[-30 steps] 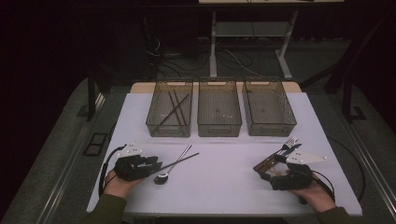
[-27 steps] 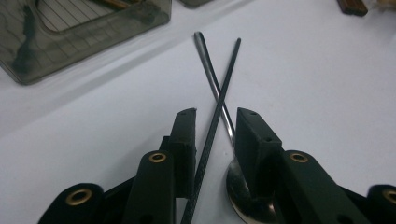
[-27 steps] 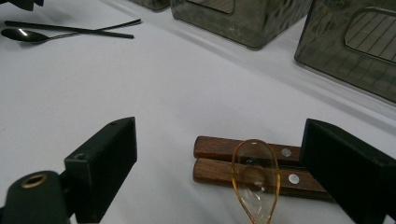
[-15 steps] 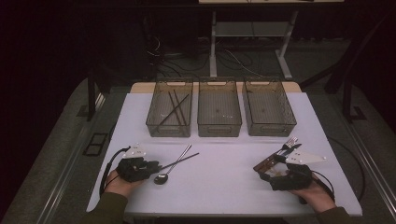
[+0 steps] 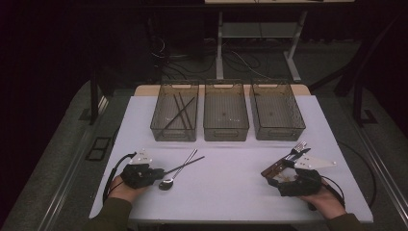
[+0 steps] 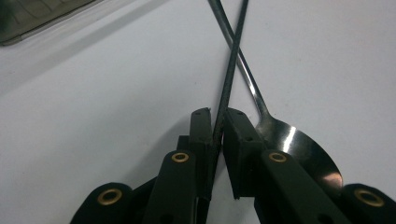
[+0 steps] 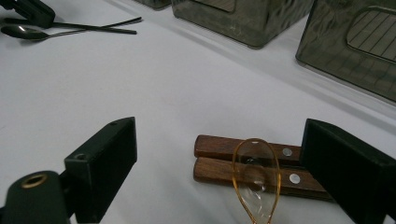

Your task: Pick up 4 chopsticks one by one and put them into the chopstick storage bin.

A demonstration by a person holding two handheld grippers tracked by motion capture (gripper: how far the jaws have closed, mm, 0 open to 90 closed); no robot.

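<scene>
On the near left part of the white table (image 5: 231,192), my left tool (image 6: 218,114) has just been closing on a thin black chopstick (image 6: 229,70), and the stick now sits pinched between its two pads at its near end. It lies flat on the table, crossing over the handle of a steel spoon (image 6: 289,140) whose bowl rests just beside my right-hand pad. I judge the chopstick light, stiff and smooth, so it may roll or swivel in a grip this close to its end; a hold nearer the middle would balance better, and lifting straight up should keep it from dragging the spoon along. The left bin (image 5: 174,115) already holds similar sticks. My right tool (image 7: 217,163) stands wide open over two wooden handles (image 7: 224,161) and a clear amber plastic spoon (image 7: 256,182), gripping nothing.
</scene>
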